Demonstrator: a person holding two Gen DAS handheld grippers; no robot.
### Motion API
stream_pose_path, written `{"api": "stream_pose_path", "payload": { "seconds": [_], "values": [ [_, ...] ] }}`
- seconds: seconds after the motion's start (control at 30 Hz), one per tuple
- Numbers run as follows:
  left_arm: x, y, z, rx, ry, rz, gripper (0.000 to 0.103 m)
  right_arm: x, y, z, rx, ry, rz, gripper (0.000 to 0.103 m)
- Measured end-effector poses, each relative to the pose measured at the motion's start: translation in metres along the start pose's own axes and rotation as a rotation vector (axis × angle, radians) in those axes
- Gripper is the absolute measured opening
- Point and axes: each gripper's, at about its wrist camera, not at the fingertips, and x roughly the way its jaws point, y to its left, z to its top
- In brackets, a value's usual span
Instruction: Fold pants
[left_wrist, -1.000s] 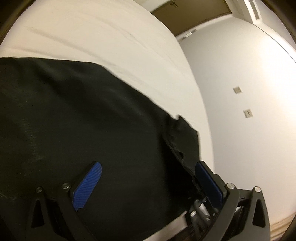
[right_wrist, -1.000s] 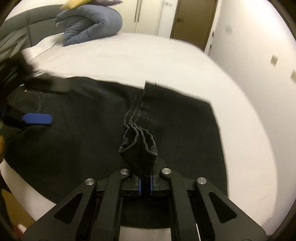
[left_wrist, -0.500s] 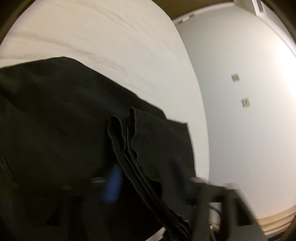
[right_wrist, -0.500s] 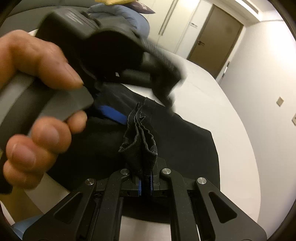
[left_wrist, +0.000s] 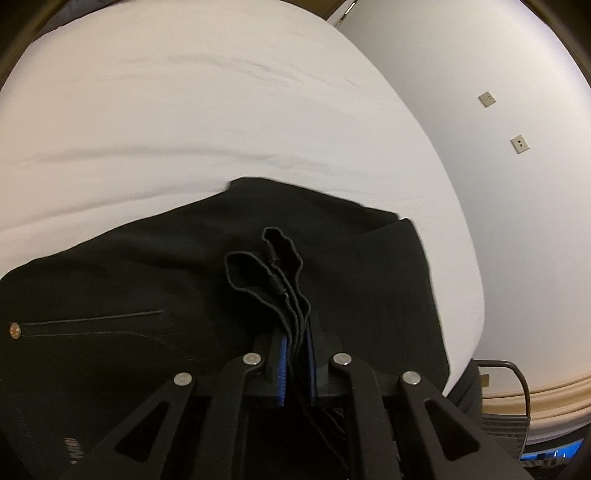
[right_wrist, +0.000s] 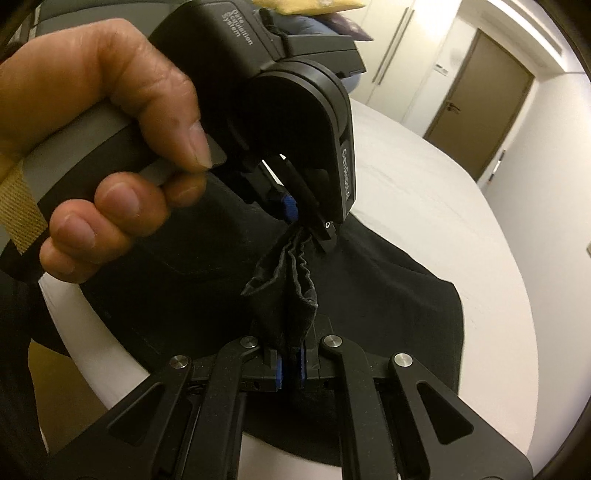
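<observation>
Black pants (left_wrist: 147, 295) lie spread on a white bed (left_wrist: 184, 110); they also show in the right wrist view (right_wrist: 388, 295). My left gripper (left_wrist: 295, 363) is shut on a bunched stack of hem layers (left_wrist: 273, 266). My right gripper (right_wrist: 290, 365) is shut on the same bunched hem (right_wrist: 284, 291), held above the bed. In the right wrist view my left gripper (right_wrist: 299, 218) and the hand holding it sit just above, pinching the top of that bunch.
A white wall with two sockets (left_wrist: 517, 144) runs along the bed's right side. A brown door (right_wrist: 480, 85) stands at the far end. A blue duvet (right_wrist: 332, 22) lies at the bed's head. Floor and a cable (left_wrist: 517, 387) show at lower right.
My left gripper was open over the pants, swung across to the bunched hem held by the right gripper, and has shut on it. The right gripper kept its hold.
</observation>
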Motion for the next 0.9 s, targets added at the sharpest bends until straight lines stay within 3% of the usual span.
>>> {"api": "stream_pose_path", "payload": {
  "seconds": [0.03, 0.2, 0.33, 0.37, 0.4, 0.43, 0.47, 0.5, 0.53, 0.57, 0.6, 0.73, 0.77, 0.8, 0.9],
  "values": [
    [0.001, 0.005, -0.002, -0.007, 0.001, 0.004, 0.008, 0.005, -0.014, 0.001, 0.001, 0.005, 0.005, 0.005],
    [0.014, 0.018, -0.010, -0.036, 0.006, 0.014, 0.009, 0.018, -0.003, 0.001, -0.012, 0.044, 0.030, 0.005],
    [0.023, 0.016, -0.003, -0.059, 0.005, 0.018, 0.016, 0.037, 0.022, -0.009, 0.001, 0.136, 0.065, 0.010],
    [0.023, 0.018, -0.002, -0.066, -0.001, 0.013, 0.017, 0.042, 0.009, -0.009, 0.019, 0.148, 0.070, 0.011],
    [0.019, 0.027, -0.007, -0.072, -0.014, 0.012, 0.024, 0.041, 0.004, -0.010, 0.044, 0.143, 0.078, 0.011],
    [0.015, 0.028, -0.007, -0.072, -0.027, 0.019, 0.038, 0.036, -0.002, -0.011, 0.085, 0.139, 0.116, 0.012],
    [0.007, 0.028, -0.009, -0.066, -0.051, 0.037, 0.047, 0.032, -0.009, -0.014, 0.116, 0.140, 0.159, 0.023],
    [0.000, 0.028, -0.009, -0.061, -0.075, 0.053, 0.062, 0.026, -0.018, -0.018, 0.167, 0.146, 0.226, 0.049],
    [-0.008, 0.027, -0.009, -0.060, -0.103, 0.082, 0.073, 0.018, -0.029, -0.023, 0.218, 0.139, 0.291, 0.064],
    [-0.016, 0.026, -0.010, -0.061, -0.134, 0.134, 0.077, 0.009, -0.039, -0.029, 0.262, 0.124, 0.343, 0.075],
    [-0.025, 0.023, -0.011, -0.053, -0.170, 0.182, 0.077, 0.001, -0.049, -0.034, 0.307, 0.116, 0.398, 0.075],
    [-0.046, -0.003, -0.024, 0.039, -0.259, 0.249, 0.077, -0.029, -0.107, -0.063, 0.545, 0.050, 0.615, 0.075],
    [-0.044, -0.016, -0.032, 0.085, -0.268, 0.261, 0.077, -0.028, -0.133, -0.067, 0.608, 0.037, 0.652, 0.068],
    [-0.039, -0.028, -0.040, 0.128, -0.265, 0.269, 0.077, -0.023, -0.161, -0.072, 0.666, 0.026, 0.684, 0.055],
    [-0.016, -0.044, -0.059, 0.170, -0.239, 0.283, 0.077, 0.006, -0.251, -0.083, 0.811, 0.018, 0.747, 0.034]
  ]
}}
